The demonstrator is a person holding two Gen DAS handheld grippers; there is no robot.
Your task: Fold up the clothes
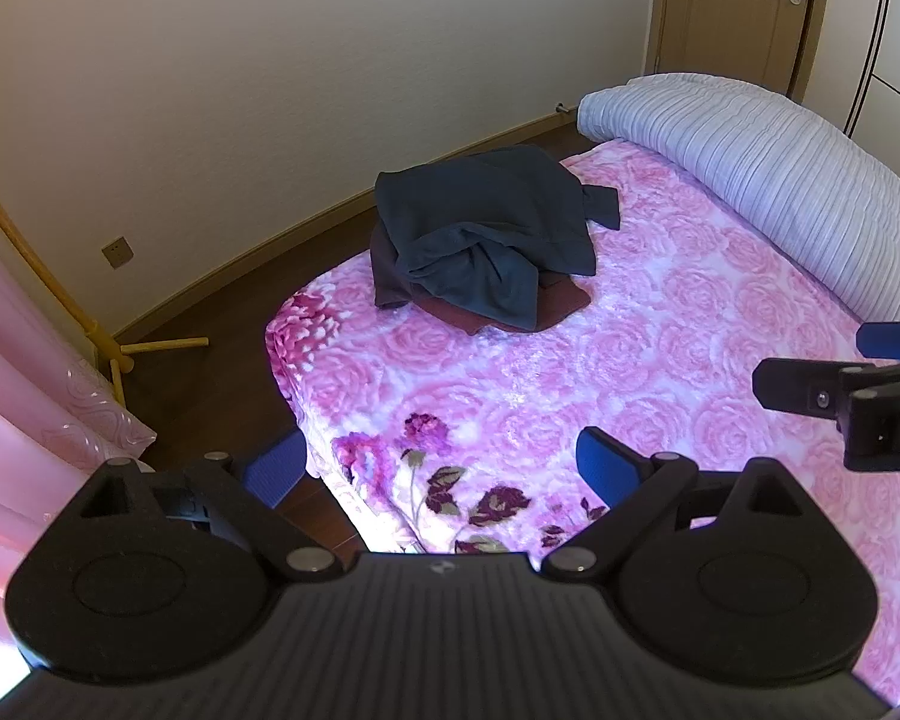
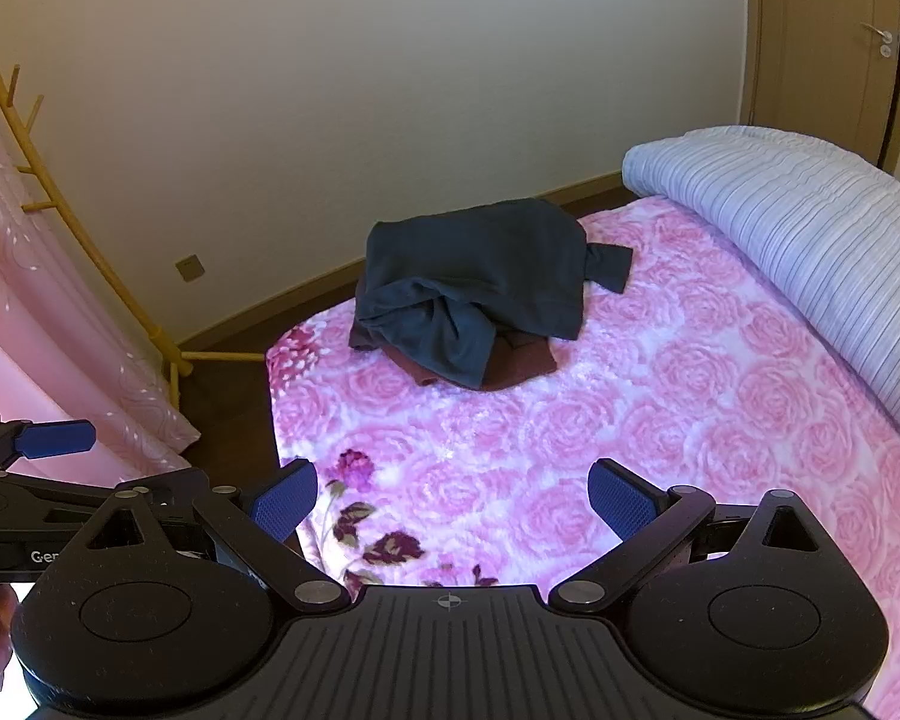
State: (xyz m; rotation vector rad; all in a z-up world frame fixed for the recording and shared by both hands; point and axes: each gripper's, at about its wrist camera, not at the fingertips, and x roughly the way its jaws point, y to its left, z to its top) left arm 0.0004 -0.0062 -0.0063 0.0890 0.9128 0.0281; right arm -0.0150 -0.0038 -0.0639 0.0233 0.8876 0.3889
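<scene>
I hold both grippers above the near end of the bed (image 1: 660, 312), well apart from the clothes. My left gripper (image 1: 441, 462) has its blue pads spread wide with nothing between them, and my right gripper (image 2: 453, 501) is the same, wide apart and empty.

The clothes sit in one pile near the far corner of the pink rose blanket. A dark blue-grey garment (image 2: 480, 276) lies crumpled on top, with twisted folds and one part hanging out to the right. Under it is a dark red garment (image 2: 522, 363), which looks flatter, maybe already folded, but most of it is covered so I cannot be sure. So the top piece is not folded now; this fits either a pile waiting for folding or one where only the lower piece is finished.

For writing, I read "Gen" on the body of the left gripper in the right view, and a "D" on the right gripper's body in the left view; the rest is cut off.
</scene>
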